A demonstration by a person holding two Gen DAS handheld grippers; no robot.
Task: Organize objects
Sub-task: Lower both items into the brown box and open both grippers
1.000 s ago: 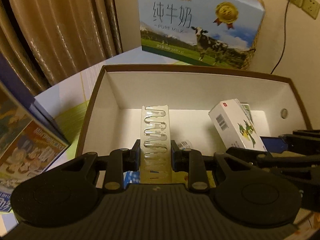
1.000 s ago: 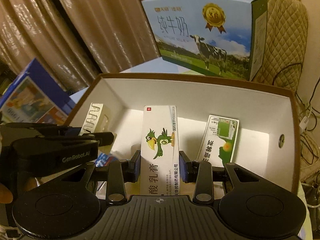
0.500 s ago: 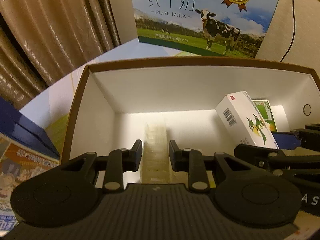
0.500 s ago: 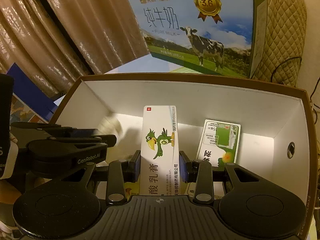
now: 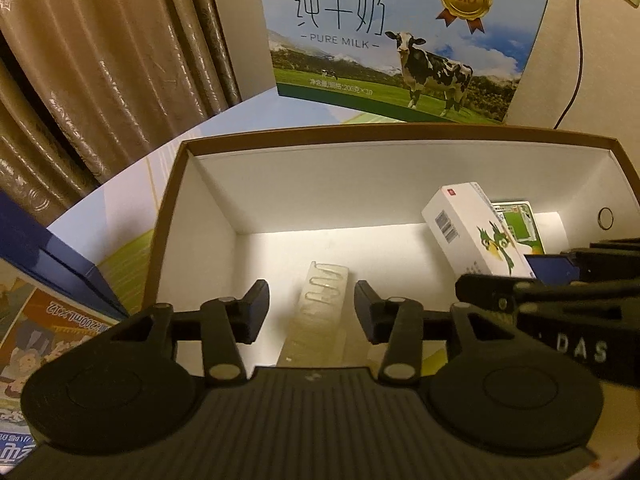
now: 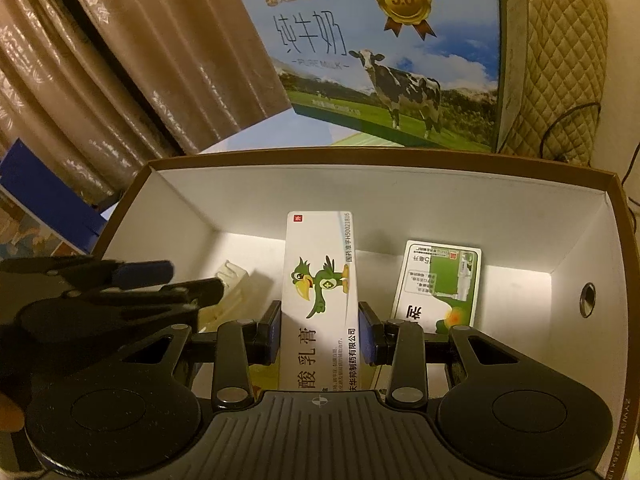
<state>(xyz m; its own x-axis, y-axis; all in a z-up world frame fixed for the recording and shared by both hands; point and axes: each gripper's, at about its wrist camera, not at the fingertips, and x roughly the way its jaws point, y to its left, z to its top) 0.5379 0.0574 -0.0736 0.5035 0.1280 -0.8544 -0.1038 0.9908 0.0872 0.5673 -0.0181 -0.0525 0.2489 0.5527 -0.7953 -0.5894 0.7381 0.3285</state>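
The left gripper (image 5: pixel 311 307) is spread wide over the brown storage box (image 5: pixel 384 133) and holds nothing. A clear plastic tray of paper clips (image 5: pixel 320 312) lies on the white box floor, right under the gap between the fingers.

The right gripper (image 6: pixel 319 334) is squeezed tight on a white ointment box with a green bird (image 6: pixel 322 292). It holds the box up inside the storage box. A green and white packet (image 6: pixel 438 282) leans on the back wall, just beside it.

The two grippers sit very close, so I think they could bump. A bump could knock the ointment box loose. If it goes down crooked, it might push the packet over or land on the clip tray.
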